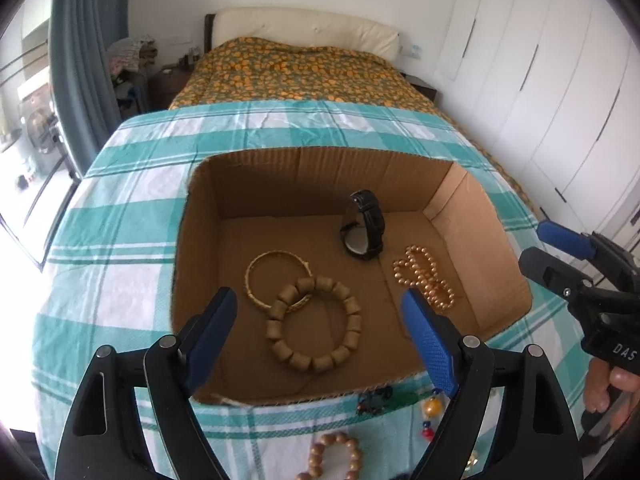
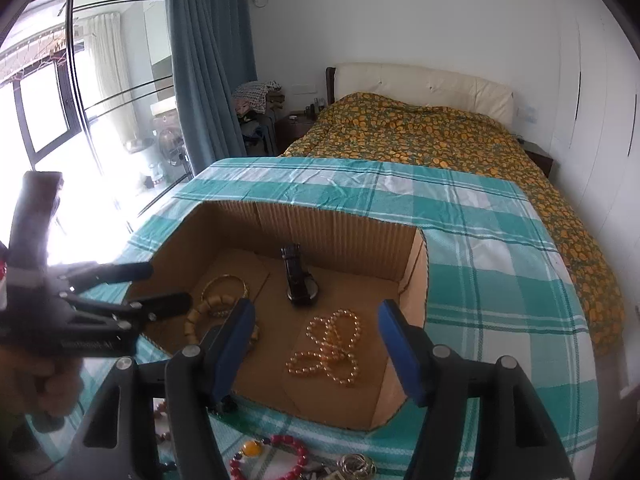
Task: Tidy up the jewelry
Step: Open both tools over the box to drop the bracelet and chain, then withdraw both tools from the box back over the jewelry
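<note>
Jewelry lies in two groups: pieces already inside the open cardboard box (image 1: 320,184) on the checked cloth (image 1: 120,200), and pieces not yet sorted on the cloth along the near side of the box. Inside, left to right, are a gold bangle (image 1: 256,280) overlapped by a wooden bead bracelet (image 1: 316,324), a black watch (image 1: 366,226) standing on edge toward the far wall, and golden pearl strands (image 2: 328,344) near the right wall. On the near cloth I see a wooden bead loop (image 1: 334,456), a red bead bracelet (image 2: 280,456), a yellow bead charm (image 1: 434,406) and some metal rings (image 2: 358,466).

My left gripper (image 1: 320,336) hangs over the wooden bracelet with its jaws released and nothing between them; my right gripper (image 2: 316,344) hangs over the pearl strands, likewise spread and empty. Both pieces beneath appear set down, so the step in hand is, I judge, to clear the box and fetch the next loose piece.

To do it well I should lift straight up before drawing back, so no finger hooks a strand or tips the watch. The near wall of the box sits just under my fingers and is the edge to clear. Open floor remains at the far left of the box and between the watch and the right wall. My grippers work close together, so I should retreat one at a time.
</note>
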A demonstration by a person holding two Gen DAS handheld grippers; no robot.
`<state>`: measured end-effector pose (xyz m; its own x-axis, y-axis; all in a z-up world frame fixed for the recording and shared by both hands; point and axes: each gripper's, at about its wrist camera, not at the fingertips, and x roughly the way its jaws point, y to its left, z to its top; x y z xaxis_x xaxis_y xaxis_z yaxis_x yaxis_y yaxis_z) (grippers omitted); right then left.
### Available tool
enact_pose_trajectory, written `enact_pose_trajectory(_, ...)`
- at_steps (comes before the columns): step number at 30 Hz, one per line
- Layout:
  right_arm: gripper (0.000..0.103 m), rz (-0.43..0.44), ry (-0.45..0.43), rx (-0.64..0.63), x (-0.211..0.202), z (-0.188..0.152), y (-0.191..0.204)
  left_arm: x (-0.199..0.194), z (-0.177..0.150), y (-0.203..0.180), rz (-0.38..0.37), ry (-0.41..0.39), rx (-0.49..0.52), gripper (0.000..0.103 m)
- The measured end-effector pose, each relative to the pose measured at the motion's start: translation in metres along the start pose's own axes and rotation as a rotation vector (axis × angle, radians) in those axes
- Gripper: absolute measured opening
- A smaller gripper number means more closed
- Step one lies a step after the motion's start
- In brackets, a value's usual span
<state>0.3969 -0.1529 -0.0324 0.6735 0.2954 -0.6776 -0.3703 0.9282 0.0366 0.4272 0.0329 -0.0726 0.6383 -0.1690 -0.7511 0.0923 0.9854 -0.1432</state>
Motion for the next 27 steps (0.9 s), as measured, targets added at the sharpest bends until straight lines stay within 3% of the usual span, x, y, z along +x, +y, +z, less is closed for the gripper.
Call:
enact_pose_trajectory(6, 0.072, -0.068, 0.008, 0.007, -0.025, -0.048, -0.013, -0.045, -0.043, 0.025, 0.105, -0.040, 0.010, 0.092)
enact_pose_trajectory(12, 0.073, -0.201, 0.039, 0.049, -0.038, -0.101, -0.042, -0.064, -0.096, 0.046, 0.225, -0.001, -0.004, 0.095)
enact_pose_trajectory(18, 0.073, -0.264, 0.107, 0.117, -0.046, -0.152, -0.063, -0.056, -0.144, 0.063, 0.229, 0.083, -0.087, 0.095)
enact_pose_trajectory(27, 0.073, -0.296, 0.166, 0.162, -0.038, -0.181, -0.079, -0.030, -0.168, 0.082, 0.231, 0.071, -0.176, 0.095)
